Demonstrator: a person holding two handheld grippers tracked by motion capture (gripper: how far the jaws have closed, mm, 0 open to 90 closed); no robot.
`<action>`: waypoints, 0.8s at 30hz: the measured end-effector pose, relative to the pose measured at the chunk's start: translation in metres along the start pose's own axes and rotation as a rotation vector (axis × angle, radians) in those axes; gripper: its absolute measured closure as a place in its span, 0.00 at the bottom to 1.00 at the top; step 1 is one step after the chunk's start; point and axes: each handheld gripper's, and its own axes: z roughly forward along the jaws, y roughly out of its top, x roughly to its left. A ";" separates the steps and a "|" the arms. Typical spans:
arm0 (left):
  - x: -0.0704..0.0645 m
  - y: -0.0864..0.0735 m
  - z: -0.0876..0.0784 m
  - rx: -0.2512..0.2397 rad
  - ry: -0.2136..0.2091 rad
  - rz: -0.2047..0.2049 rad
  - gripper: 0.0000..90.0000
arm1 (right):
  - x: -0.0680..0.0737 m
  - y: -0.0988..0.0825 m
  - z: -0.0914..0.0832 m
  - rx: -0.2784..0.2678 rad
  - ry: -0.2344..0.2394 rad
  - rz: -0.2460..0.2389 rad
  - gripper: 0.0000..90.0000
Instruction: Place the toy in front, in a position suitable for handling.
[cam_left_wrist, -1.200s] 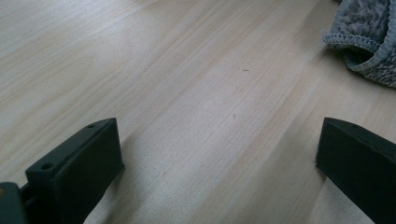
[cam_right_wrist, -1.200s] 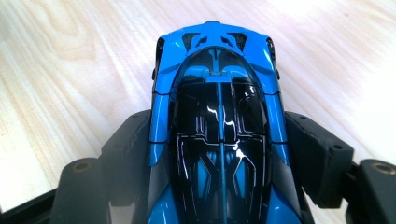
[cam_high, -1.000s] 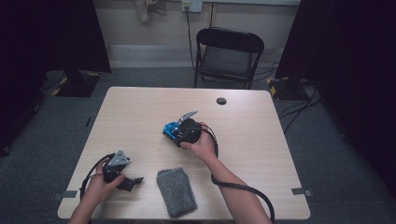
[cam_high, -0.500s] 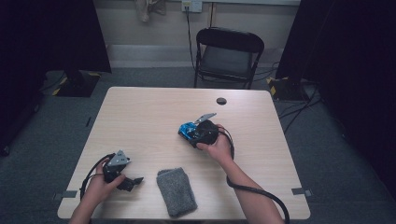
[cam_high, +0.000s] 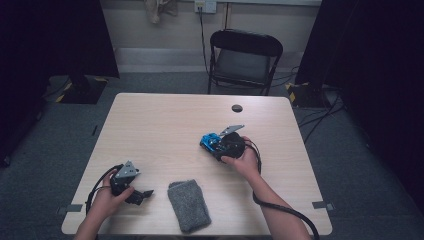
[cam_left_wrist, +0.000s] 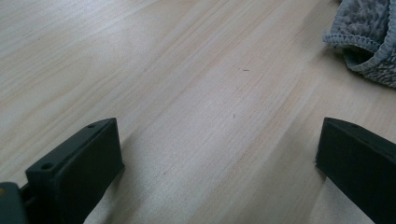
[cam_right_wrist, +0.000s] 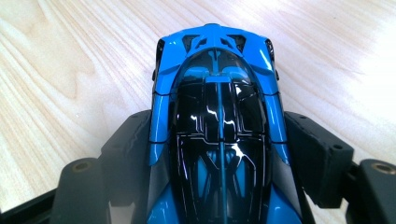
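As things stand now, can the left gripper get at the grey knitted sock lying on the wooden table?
Probably yes. The left gripper has open, empty jaws and sits on the wooden table just beside the grey knitted sock, with bare wood between them. The right gripper holds the blue toy car farther away.

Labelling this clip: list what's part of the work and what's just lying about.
In the work: blue toy car, clamped in the right gripper.
Lying about: grey sock, open left gripper resting on the table, black chair behind.
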 end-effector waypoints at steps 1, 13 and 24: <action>0.000 0.000 0.000 0.000 0.001 0.000 0.00 | 0.000 -0.001 0.000 0.000 -0.002 -0.002 0.31; 0.000 0.000 0.000 0.000 0.000 0.000 0.00 | 0.002 -0.015 0.000 0.006 0.027 -0.015 0.31; 0.000 0.000 0.000 0.000 0.000 0.000 0.00 | 0.001 -0.026 -0.001 -0.002 0.051 -0.031 0.31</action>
